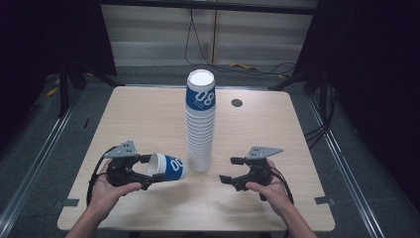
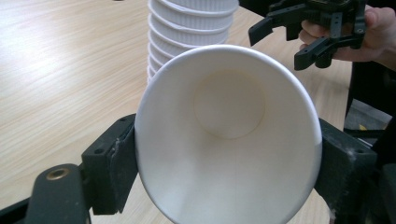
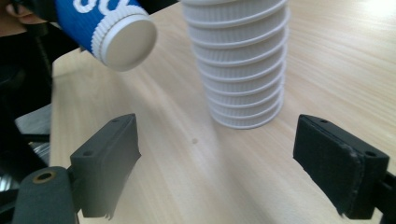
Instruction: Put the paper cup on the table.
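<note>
- Pale wood-grain laminate covers the table (image 1: 148, 119), a squarish top with rounded corners and a small dark round plug (image 1: 236, 102) set near its far edge; grey flooring and dark curtains close in around it.
- Near the middle of the table stands a tall stack of paper cups (image 1: 200, 129), upright. Its sides show as a column of white ribbed rings, and the topmost cup wears a blue sleeve with white numerals and an open white mouth.
- One single cup (image 1: 168, 166) is off the stack, lying sideways in the air just left of the stack's foot, apart from it. It has the same blue ribbed wall, white rolled rim and flat white bottom (image 3: 128, 42).
- From the left gripper view the cup's inside (image 2: 229, 135) is smooth, matte white, tapering to a round base.
- Left gripper (image 1: 148, 172): black, blocky plastic jaws with flat pads, a grey three-cornered plate on top. The jaws are clamped on the cup's rim end, one pad (image 2: 116, 163) pressed against each side of the mouth, which faces back toward the hand.
- Right gripper (image 1: 229, 171): same build, held low over the table to the right of the stack. Its jaws are spread wide, nothing between them but bare wood, and they touch neither the stack nor the single cup.
</note>
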Demonstrator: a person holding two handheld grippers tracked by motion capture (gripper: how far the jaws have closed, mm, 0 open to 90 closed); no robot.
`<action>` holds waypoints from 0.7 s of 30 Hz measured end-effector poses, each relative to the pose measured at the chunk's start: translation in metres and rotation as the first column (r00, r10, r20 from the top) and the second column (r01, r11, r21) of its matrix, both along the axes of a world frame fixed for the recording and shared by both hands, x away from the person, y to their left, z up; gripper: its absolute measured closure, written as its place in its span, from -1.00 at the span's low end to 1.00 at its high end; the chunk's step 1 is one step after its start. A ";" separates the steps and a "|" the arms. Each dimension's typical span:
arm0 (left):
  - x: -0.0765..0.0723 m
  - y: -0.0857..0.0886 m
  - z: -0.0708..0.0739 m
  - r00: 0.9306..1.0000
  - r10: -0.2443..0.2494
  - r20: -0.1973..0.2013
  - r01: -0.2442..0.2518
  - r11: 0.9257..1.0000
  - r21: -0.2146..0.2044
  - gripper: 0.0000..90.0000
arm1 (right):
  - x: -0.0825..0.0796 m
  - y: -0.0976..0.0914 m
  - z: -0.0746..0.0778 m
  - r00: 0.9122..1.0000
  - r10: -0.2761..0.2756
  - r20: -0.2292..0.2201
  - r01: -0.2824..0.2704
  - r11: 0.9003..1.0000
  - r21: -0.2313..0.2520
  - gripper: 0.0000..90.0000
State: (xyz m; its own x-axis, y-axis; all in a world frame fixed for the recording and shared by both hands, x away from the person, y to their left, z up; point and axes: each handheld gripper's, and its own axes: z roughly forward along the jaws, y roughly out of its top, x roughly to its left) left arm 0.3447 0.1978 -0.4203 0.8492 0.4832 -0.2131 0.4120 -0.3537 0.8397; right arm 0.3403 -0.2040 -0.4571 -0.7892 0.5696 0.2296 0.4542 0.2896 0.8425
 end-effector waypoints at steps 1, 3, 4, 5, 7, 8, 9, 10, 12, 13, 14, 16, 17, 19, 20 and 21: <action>0.001 0.002 0.000 1.000 0.007 -0.002 -0.007 1.000 0.006 -0.57 | 0.000 -0.001 0.000 1.000 -0.023 0.003 0.023 1.000 -0.011 -0.68; 0.002 0.006 0.001 1.000 0.025 -0.013 -0.025 1.000 0.011 -0.57 | 0.003 -0.004 -0.001 0.998 -0.064 0.008 0.064 0.997 -0.036 -0.67; 0.003 0.009 0.002 0.999 0.040 -0.008 -0.040 0.999 0.026 -0.57 | 0.003 -0.006 -0.001 0.997 -0.080 0.009 0.080 0.996 -0.040 -0.67; 0.005 0.011 0.004 0.998 0.057 0.000 -0.057 0.998 0.036 -0.57 | 0.004 -0.008 -0.002 0.996 -0.093 0.007 0.094 0.995 -0.039 -0.67; 0.007 0.017 0.006 0.996 0.086 0.006 -0.086 0.995 0.058 -0.56 | 0.006 -0.010 -0.002 0.995 -0.100 0.006 0.100 0.994 -0.037 -0.67; 0.009 0.019 0.007 0.994 0.106 0.015 -0.107 0.992 0.070 -0.56 | 0.006 -0.011 -0.003 0.995 -0.102 0.004 0.102 0.994 -0.041 -0.67; 0.010 0.020 0.008 0.993 0.119 0.011 -0.120 0.990 0.079 -0.56 | 0.006 -0.011 -0.003 0.995 -0.101 0.003 0.101 0.994 -0.041 -0.67; 0.012 0.022 0.008 0.991 0.135 0.003 -0.135 0.987 0.084 -0.56 | 0.006 -0.011 -0.004 0.995 -0.100 -0.001 0.100 0.994 -0.042 -0.67; 0.015 0.022 0.008 0.986 0.167 -0.009 -0.165 0.978 0.129 -0.56 | 0.006 -0.011 -0.004 0.995 -0.099 -0.003 0.099 0.994 -0.044 -0.67; 0.016 0.023 0.008 0.986 0.168 -0.008 -0.166 0.976 0.140 -0.56 | 0.006 -0.011 -0.004 0.995 -0.099 -0.003 0.098 0.994 -0.042 -0.67; 0.017 0.023 0.008 0.984 0.177 -0.010 -0.174 0.974 0.145 -0.56 | 0.005 -0.010 -0.003 0.996 -0.095 0.000 0.094 0.995 -0.039 -0.66; 0.019 0.023 0.009 0.983 0.186 -0.008 -0.182 0.970 0.162 -0.56 | 0.004 -0.009 -0.003 0.996 -0.087 0.004 0.087 0.995 -0.042 -0.66; 0.020 0.023 0.010 0.984 0.178 -0.006 -0.174 0.969 0.177 -0.56 | 0.003 -0.009 -0.002 0.996 -0.085 0.003 0.085 0.995 -0.042 -0.66; 0.022 0.023 0.012 0.982 0.188 -0.007 -0.183 0.964 0.192 -0.57 | 0.003 -0.008 -0.003 0.997 -0.080 0.001 0.080 0.996 -0.042 -0.66; 0.023 0.023 0.013 0.983 0.182 -0.003 -0.177 0.963 0.203 -0.57 | 0.003 -0.007 -0.003 0.997 -0.078 0.000 0.078 0.996 -0.042 -0.66; 0.025 0.023 0.015 0.985 0.173 0.003 -0.170 0.961 0.218 -0.57 | 0.004 -0.007 -0.003 0.997 -0.078 0.000 0.078 0.996 -0.040 -0.66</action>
State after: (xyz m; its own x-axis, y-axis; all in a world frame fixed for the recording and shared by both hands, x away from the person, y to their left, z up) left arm 0.3693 0.2208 -0.4053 0.7470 0.6572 -0.0999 0.4949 -0.4495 0.7437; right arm 0.3440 -0.2110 -0.4601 -0.7420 0.6379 0.2063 0.4776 0.2871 0.8303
